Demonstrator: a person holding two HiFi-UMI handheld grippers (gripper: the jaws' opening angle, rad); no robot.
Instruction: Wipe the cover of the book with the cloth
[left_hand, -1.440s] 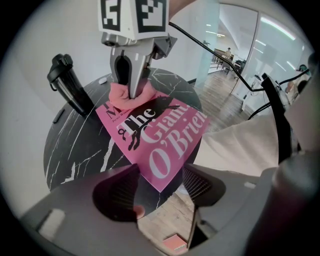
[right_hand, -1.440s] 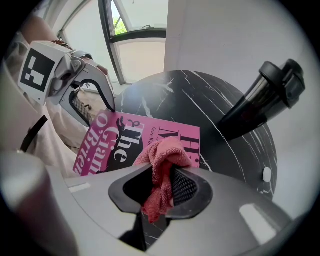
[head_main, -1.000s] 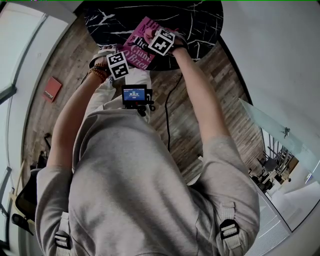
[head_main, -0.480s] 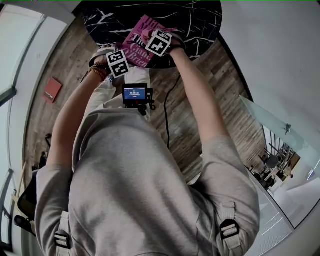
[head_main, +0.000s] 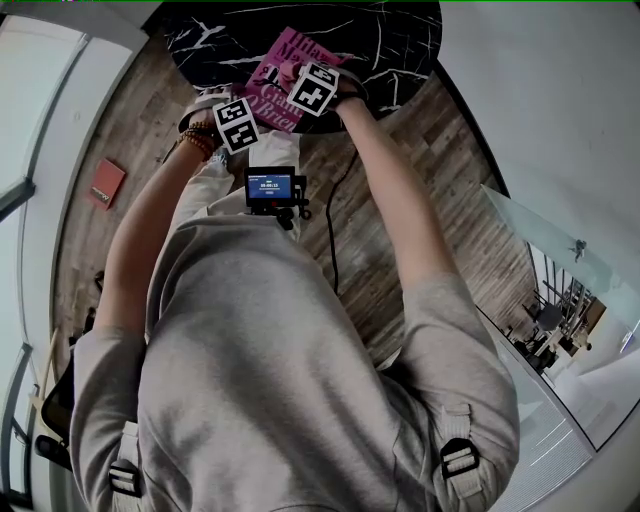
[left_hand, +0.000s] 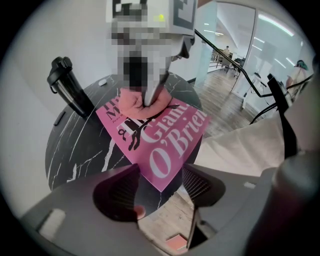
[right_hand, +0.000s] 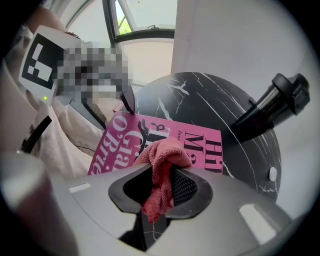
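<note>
right tool clenched on the pink cloth, bunched end pressed on the pink book lying flat on the black marble bench. left tool released, jaws apart, the book's near corner between them. cloth hard to make out in head view. black bottle clear only in the gripper views.

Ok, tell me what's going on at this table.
A person works over a round black marble-patterned table with a gripper in each hand. The right gripper is shut on a crumpled salmon-pink terry cloth and presses it onto the cover of a bright pink book lying on the table. The left gripper has its jaws apart on either side of the book's near corner. Whether they touch it is unclear.
</note>
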